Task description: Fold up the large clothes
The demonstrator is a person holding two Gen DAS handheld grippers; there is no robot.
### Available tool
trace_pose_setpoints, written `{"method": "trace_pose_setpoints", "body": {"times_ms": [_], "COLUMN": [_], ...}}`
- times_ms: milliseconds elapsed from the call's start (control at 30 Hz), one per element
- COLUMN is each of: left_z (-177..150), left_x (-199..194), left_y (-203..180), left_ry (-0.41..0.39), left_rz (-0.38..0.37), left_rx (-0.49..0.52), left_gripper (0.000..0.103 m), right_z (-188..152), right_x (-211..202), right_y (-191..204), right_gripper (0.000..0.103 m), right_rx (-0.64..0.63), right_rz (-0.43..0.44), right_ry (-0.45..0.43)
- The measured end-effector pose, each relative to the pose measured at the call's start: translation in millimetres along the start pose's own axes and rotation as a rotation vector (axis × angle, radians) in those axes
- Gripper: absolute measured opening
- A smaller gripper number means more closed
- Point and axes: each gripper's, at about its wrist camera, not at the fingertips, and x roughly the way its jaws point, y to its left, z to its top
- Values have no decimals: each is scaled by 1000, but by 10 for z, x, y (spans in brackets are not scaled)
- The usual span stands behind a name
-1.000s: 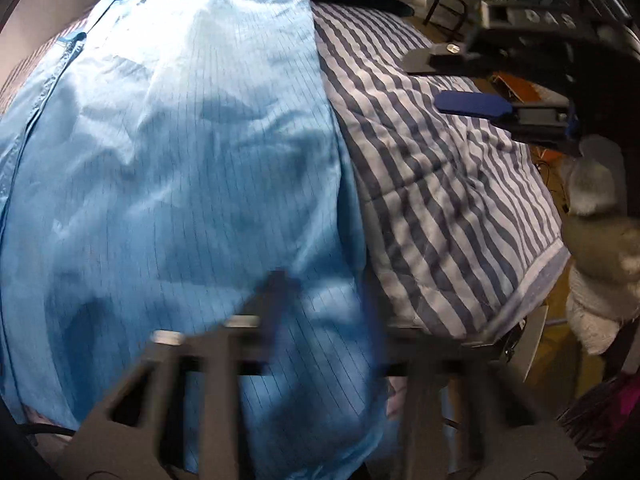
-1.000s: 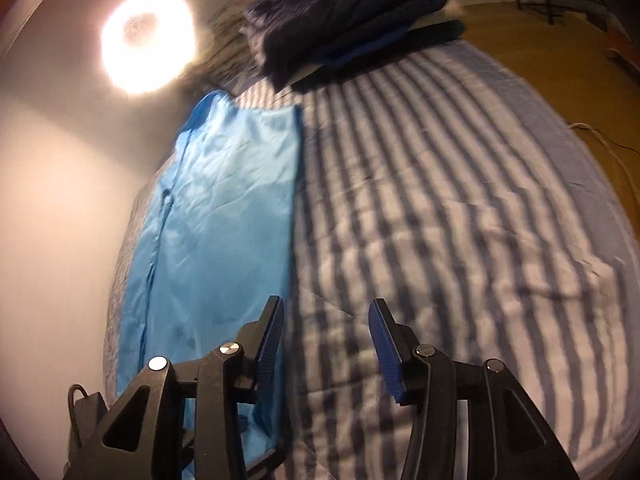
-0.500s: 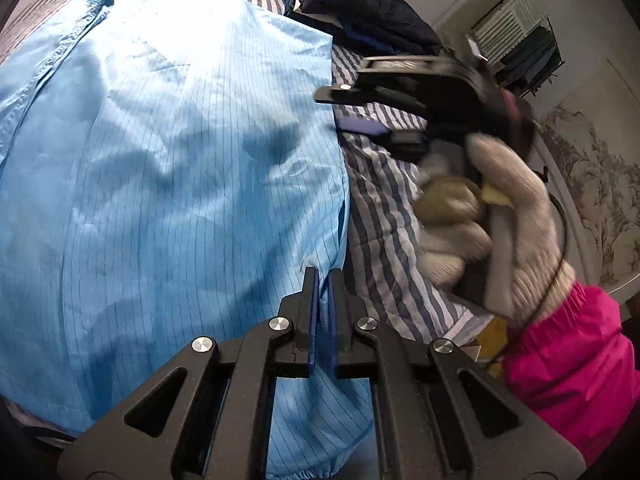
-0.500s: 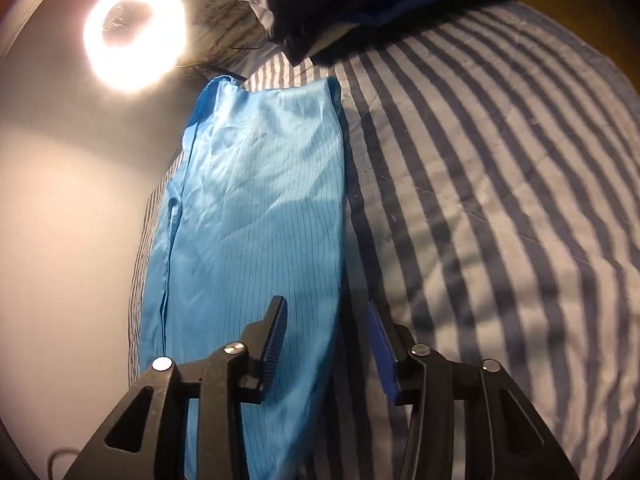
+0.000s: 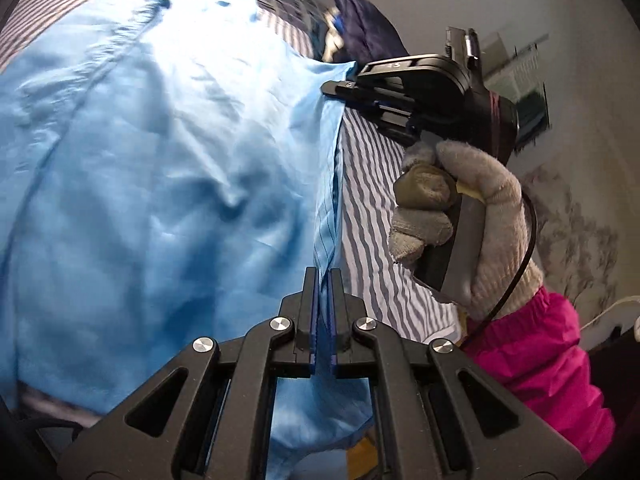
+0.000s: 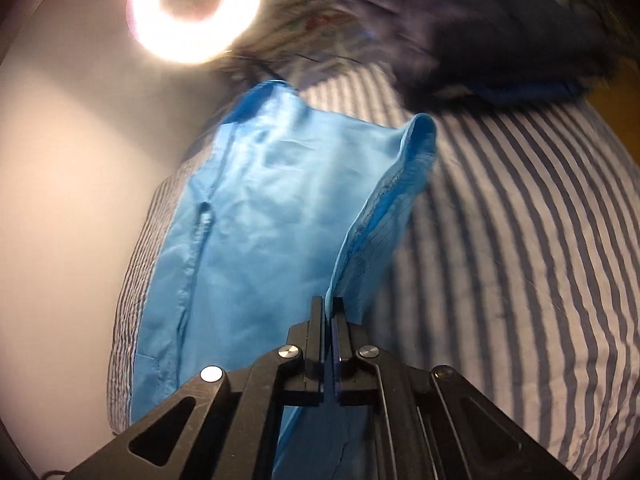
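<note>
Big striped bed cover [image 6: 520, 240] takes up most of the room, and the light blue garment [image 5: 160, 184] is spread over its left side. A dark pile of clothes [image 6: 500, 40] sits at the far end, ring light [image 6: 192, 8] glaring beside it. Left gripper [image 5: 324, 280] is clamped on the garment's right edge, right gripper [image 6: 332, 312] pinches that same edge further up, lifting it.
</note>
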Motion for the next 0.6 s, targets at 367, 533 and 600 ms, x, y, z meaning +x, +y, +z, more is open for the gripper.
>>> {"method": "trace_pose_setpoints", "body": {"times_ms": [367, 533, 600], "left_z": [-92, -203, -202], "left_x": [-520, -632, -624], "left_y": [909, 1273, 1333], "left_ry": [-66, -48, -45], "left_rz": [109, 153, 165], "left_rx": [-171, -234, -240], "left_gripper": [0, 0, 0], "right_z": [-65, -247, -252], "right_x": [707, 1195, 1247], "right_y": [1373, 1658, 1568], "right_gripper": [0, 4, 23], "right_rx": [-260, -340, -304], "right_rz": [13, -2, 25], "right_ry": [56, 147, 172]}}
